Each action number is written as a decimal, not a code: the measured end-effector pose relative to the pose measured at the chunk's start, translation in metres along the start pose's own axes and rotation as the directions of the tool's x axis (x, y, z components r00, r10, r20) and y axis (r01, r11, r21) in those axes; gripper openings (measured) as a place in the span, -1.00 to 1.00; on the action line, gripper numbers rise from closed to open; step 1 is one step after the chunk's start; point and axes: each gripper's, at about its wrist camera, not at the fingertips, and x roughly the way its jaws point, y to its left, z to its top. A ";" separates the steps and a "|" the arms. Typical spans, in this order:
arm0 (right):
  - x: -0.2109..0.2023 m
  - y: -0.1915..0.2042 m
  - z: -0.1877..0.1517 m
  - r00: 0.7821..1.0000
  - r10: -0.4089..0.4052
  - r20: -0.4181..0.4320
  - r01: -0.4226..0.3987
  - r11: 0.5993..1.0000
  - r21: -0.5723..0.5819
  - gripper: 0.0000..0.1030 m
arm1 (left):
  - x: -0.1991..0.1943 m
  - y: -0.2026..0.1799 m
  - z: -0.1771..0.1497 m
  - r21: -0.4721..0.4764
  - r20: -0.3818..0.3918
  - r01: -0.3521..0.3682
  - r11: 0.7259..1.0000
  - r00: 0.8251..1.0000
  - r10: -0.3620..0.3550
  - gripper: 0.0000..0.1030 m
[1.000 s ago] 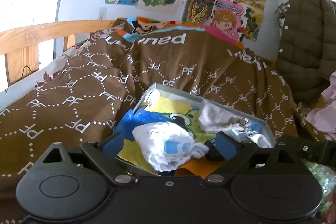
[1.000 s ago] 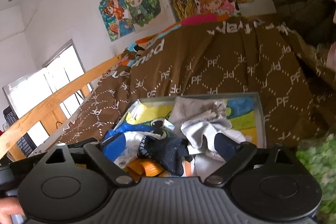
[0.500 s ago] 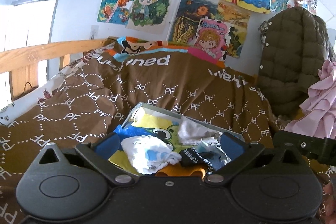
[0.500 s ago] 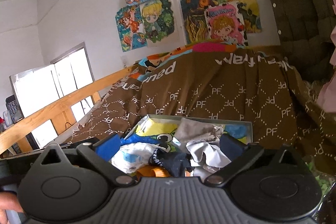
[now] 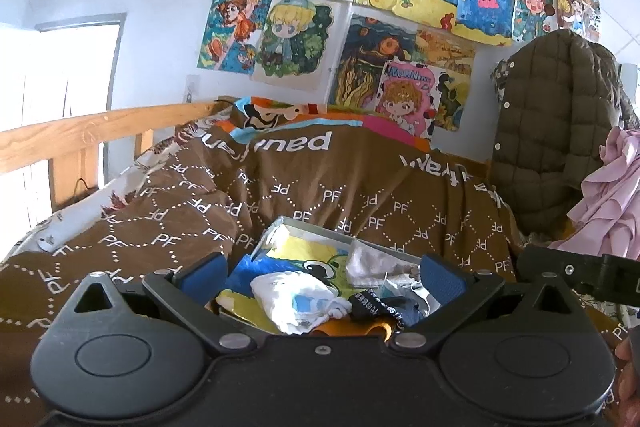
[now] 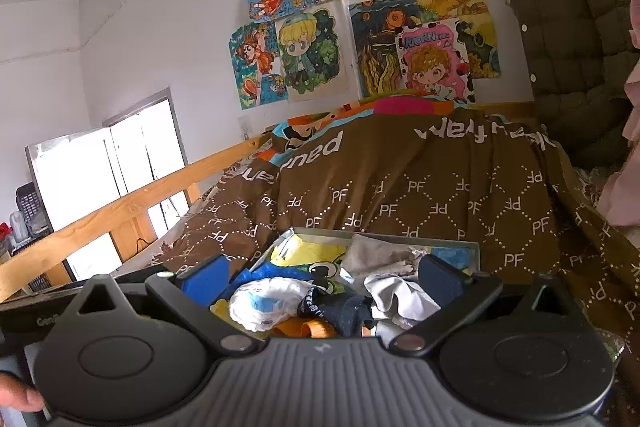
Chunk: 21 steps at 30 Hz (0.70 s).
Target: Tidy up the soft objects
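Observation:
A shallow box (image 5: 312,230) (image 6: 452,242) with a cartoon frog print lies on the brown bed cover. It holds small soft items: a white and blue sock (image 5: 296,301) (image 6: 262,301), a dark sock with white lettering (image 5: 380,309) (image 6: 340,309), a grey-white cloth (image 5: 372,267) (image 6: 376,257), a white cloth (image 6: 400,299) and something orange (image 5: 348,327) (image 6: 304,329). My left gripper (image 5: 322,275) hovers open above and in front of the box, with nothing between its blue pads. My right gripper (image 6: 324,277) is likewise open and empty, back from the box.
The brown "PF" duvet (image 5: 320,187) covers the bed, with a wooden rail (image 5: 80,137) on the left. An olive quilted jacket (image 5: 556,131) and a pink garment (image 5: 612,195) hang at the right. Drawings (image 5: 360,27) cover the wall behind.
Both grippers have lifted and pulled back from the box, so it looks smaller and lower in each view. Their jaws opened slightly wider. The socks stay in the box.

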 end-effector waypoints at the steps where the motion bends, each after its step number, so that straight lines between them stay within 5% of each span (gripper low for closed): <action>1: -0.003 0.000 -0.002 1.000 -0.003 -0.002 0.003 1.000 0.007 0.99 | -0.004 0.000 -0.001 0.001 0.002 -0.001 1.000 1.000 0.001 0.98; 10: -0.034 0.000 -0.018 0.997 -0.078 -0.018 0.078 0.997 -0.003 0.99 | -0.052 -0.007 -0.011 0.006 0.058 -0.025 1.000 0.998 0.025 0.98; 21: -0.071 0.018 -0.054 0.993 -0.119 -0.015 0.119 0.993 -0.027 0.99 | -0.084 0.000 -0.034 0.017 -0.005 -0.028 0.999 1.000 0.028 0.99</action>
